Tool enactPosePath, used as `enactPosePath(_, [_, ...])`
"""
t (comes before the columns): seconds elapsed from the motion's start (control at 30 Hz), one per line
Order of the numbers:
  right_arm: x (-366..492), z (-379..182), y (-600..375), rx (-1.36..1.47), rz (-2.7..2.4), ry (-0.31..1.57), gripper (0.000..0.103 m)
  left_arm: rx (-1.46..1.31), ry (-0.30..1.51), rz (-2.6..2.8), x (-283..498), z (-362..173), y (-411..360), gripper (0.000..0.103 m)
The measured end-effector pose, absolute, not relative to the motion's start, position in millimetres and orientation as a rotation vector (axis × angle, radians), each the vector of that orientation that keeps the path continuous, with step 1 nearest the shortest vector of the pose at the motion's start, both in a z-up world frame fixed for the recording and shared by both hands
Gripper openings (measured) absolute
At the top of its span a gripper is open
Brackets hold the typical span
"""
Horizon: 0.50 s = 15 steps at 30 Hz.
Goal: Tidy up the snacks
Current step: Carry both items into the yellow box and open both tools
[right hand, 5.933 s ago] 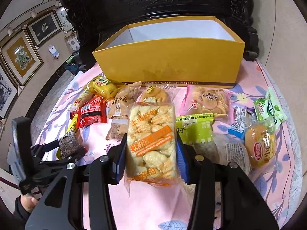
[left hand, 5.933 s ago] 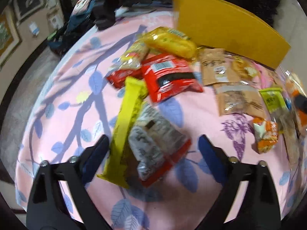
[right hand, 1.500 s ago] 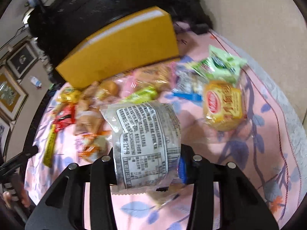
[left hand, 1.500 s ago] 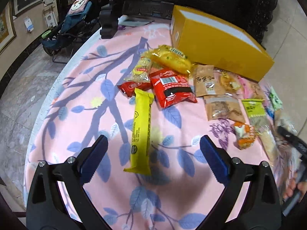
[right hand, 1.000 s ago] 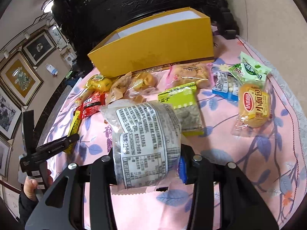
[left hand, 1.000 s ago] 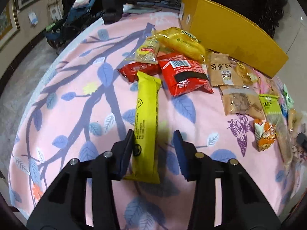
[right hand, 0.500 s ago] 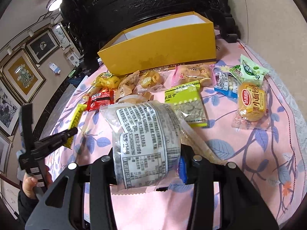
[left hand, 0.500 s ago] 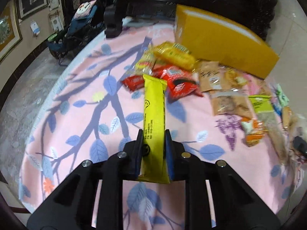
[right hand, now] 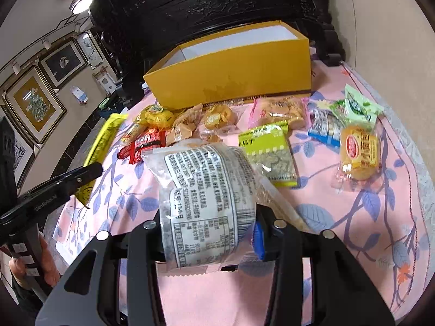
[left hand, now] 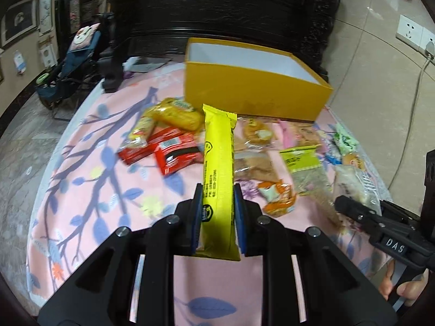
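My left gripper is shut on a long yellow snack bar and holds it lifted above the pink cloth; the bar also shows in the right wrist view. My right gripper is shut on a clear packet with a white printed label, held above the table. An open yellow box with a white inside stands at the back of the table, also in the right wrist view. Several snack packets lie in a row in front of it.
Red packets, a yellow bun packet, a green seed packet, a round yellow cake and a pink biscuit packet lie on the pink leaf-print cloth. Dark carved furniture stands behind the box.
My left gripper closed on the yellow bar and lifted it off the cloth toward the box. My right gripper keeps holding the labelled packet, now facing the box more squarely.
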State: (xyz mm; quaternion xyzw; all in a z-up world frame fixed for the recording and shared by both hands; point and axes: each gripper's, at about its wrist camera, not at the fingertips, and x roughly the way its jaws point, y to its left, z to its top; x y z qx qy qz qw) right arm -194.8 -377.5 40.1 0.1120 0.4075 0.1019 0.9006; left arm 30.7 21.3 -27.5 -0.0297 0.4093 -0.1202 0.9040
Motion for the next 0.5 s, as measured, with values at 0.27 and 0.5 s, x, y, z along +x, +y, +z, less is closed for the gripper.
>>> enactPosePath(0.27, [-141, 75, -380, 0.205, 0.226, 0.794, 0.043, -0.023, 0.82, -0.308, 84, 6, -10, 0.021])
enactPosePath(0.5, [-31, 113, -399, 0.291, 0.19, 0.763, 0.043, -0.044, 0.836, -0.311, 186, 42, -39, 0.021])
